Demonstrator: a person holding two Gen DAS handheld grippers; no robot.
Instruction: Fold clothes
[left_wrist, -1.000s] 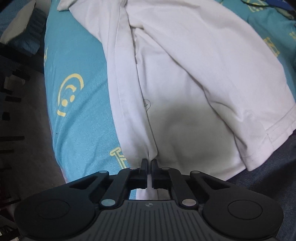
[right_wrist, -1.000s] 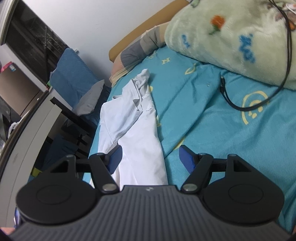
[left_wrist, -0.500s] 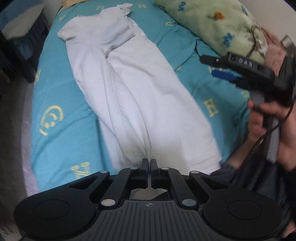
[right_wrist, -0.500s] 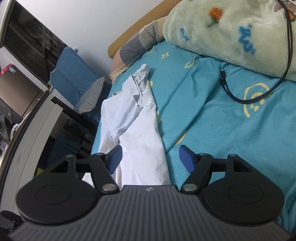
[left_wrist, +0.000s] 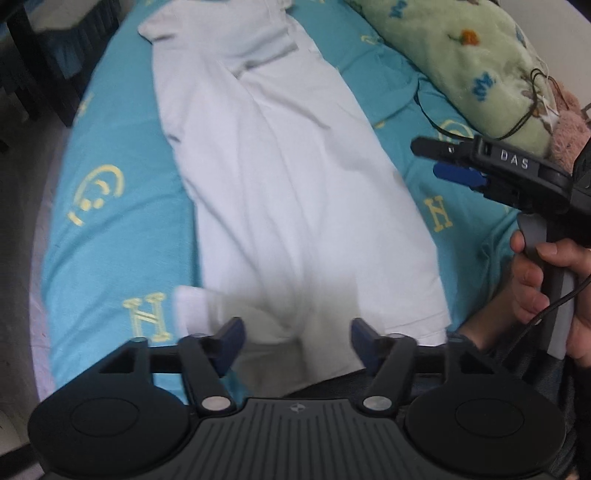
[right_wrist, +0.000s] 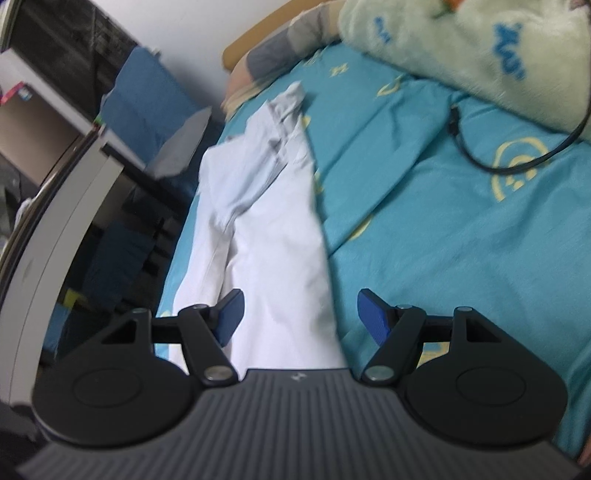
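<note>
Slippage of the long fold is the main risk being run: the white cotton garment (left_wrist: 295, 192) is lying lengthwise on the turquoise bedsheet printed with yellow letters and smiley faces (left_wrist: 110, 206), already doubled along its length, and its near hem is bunching loosely just ahead of the left gripper (left_wrist: 295, 336). Nothing is being held by that gripper, whose blue-padded jaws are being kept wide apart over the hem, so the crumpled corner lying by its left pad could be dragged or folded crookedly if a bite is taken there. A second hazard is being posed by the thin black cable (right_wrist: 517, 147) trailing over the sheet below the pale green plush blanket (right_wrist: 480, 48); it is judged to be well clear of the garment, though a wide sweep could snag it.

The right gripper (right_wrist: 299, 317) is being held level above the garment's right edge, jaws likewise spread and empty, pointing up the bed toward the collar end. It is being gripped by the person's right hand (left_wrist: 543, 288) around the grey handle, low at the bed's near side.
</note>
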